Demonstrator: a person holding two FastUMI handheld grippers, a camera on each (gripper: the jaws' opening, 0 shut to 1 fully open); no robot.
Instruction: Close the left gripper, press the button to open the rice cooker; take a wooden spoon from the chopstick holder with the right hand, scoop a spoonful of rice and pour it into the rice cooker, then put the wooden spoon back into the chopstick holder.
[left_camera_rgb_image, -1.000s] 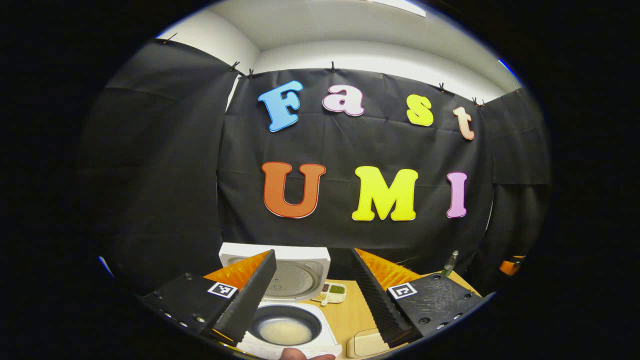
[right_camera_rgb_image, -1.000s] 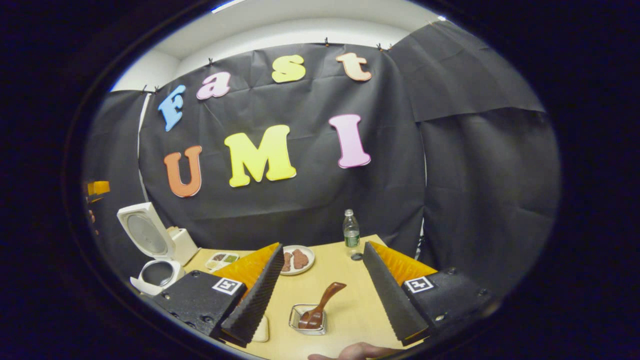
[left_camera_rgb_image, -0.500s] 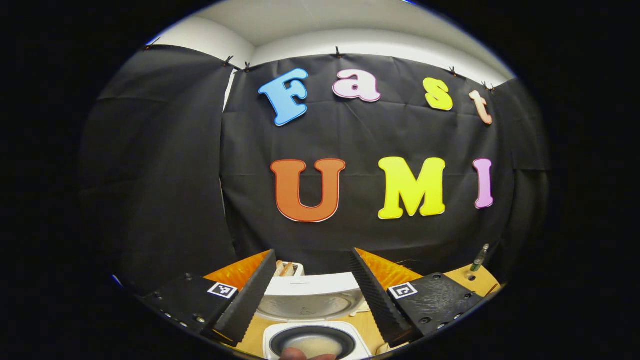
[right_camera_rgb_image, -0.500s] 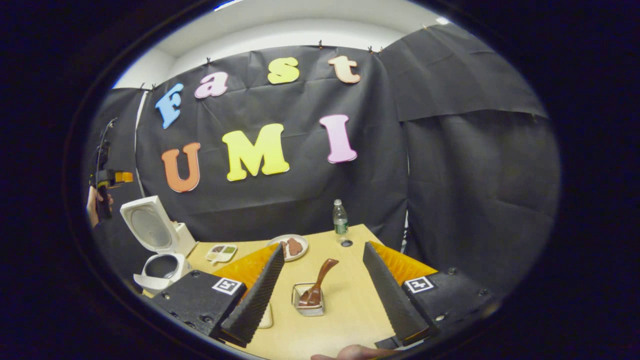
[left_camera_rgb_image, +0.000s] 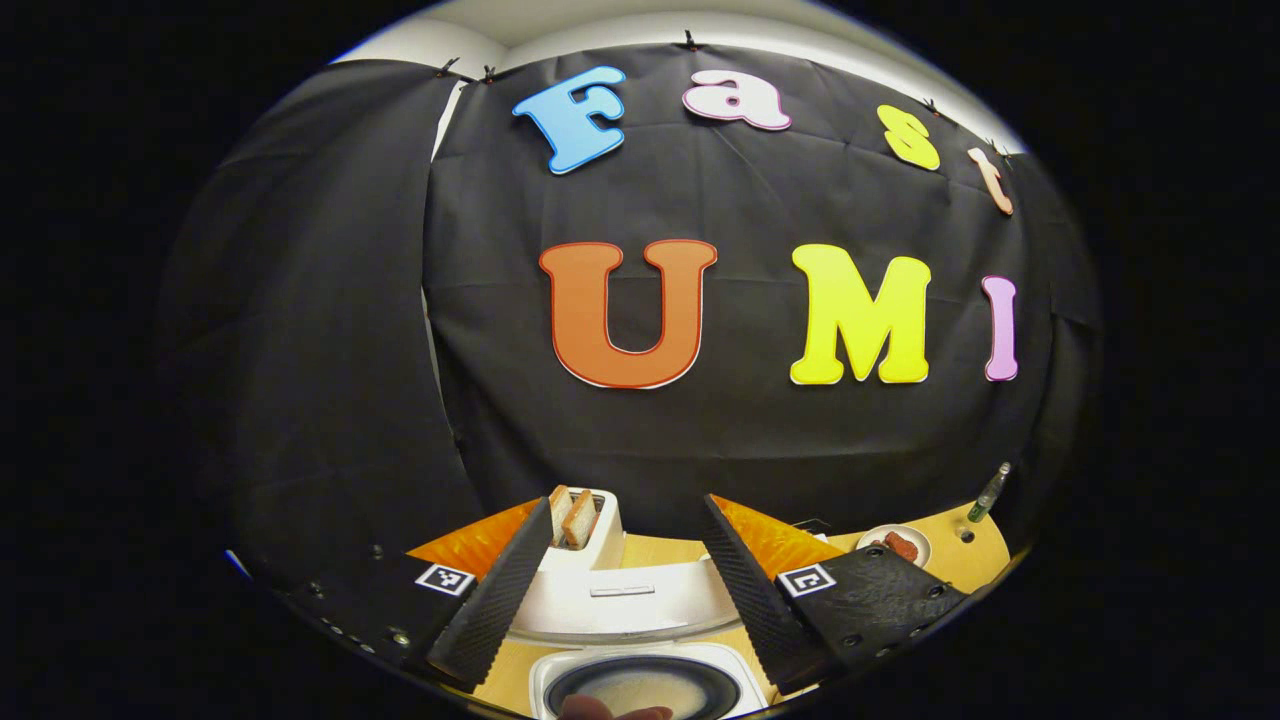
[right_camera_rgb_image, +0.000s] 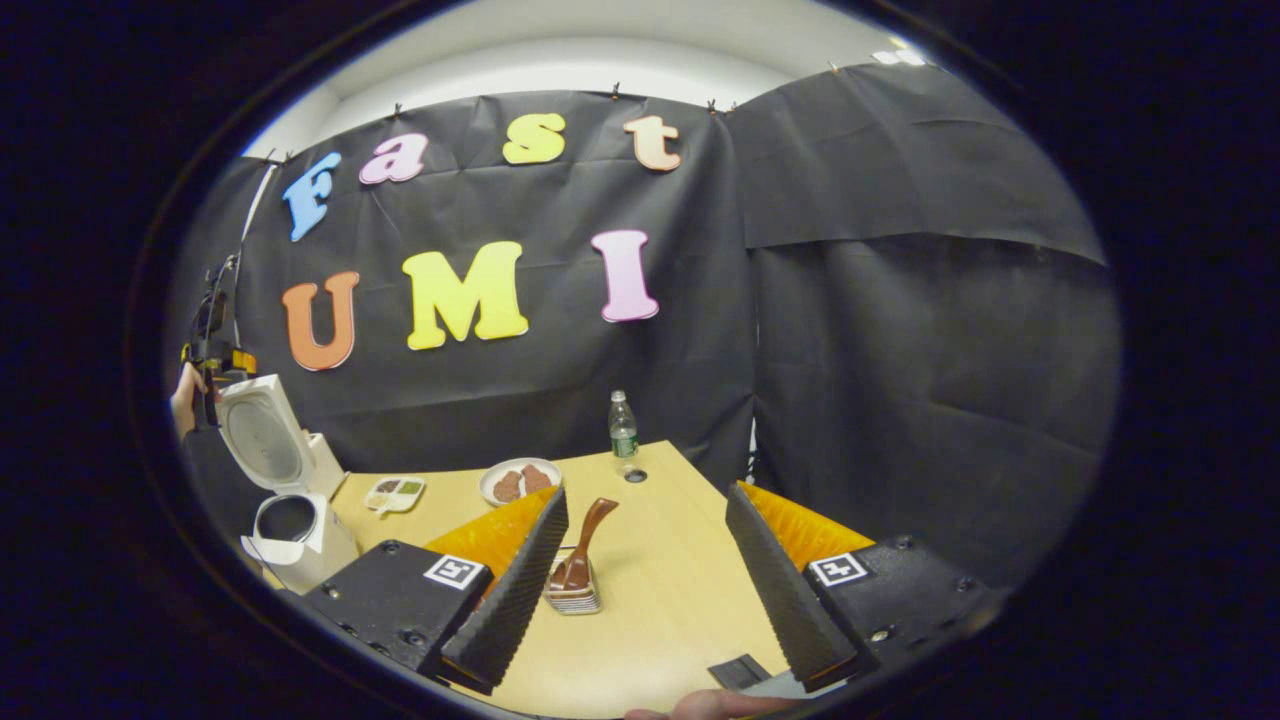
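- Left gripper (left_camera_rgb_image: 618, 580): jaws wide apart, nothing btw them, held above the rice cooker (left_camera_rgb_image: 640, 680).
- Cooker lid (left_camera_rgb_image: 620, 600) stands up open; pale rice in the dark inner pot.
- Right gripper (right_camera_rgb_image: 648, 570): also spread open, empty, over the table (right_camera_rgb_image: 660, 600).
- Wooden spoon (right_camera_rgb_image: 583, 545) stands tilted in the chopstick holder (right_camera_rgb_image: 573, 597), near the right gripper's left finger, not touching.
- In right gripper view the cooker is at far left of table, w/ lid up.

Bare table (right_camera_rgb_image: 690, 570) lies between the chopstick holder (right_camera_rgb_image: 573, 596) and open rice cooker (right_camera_rgb_image: 290, 525).
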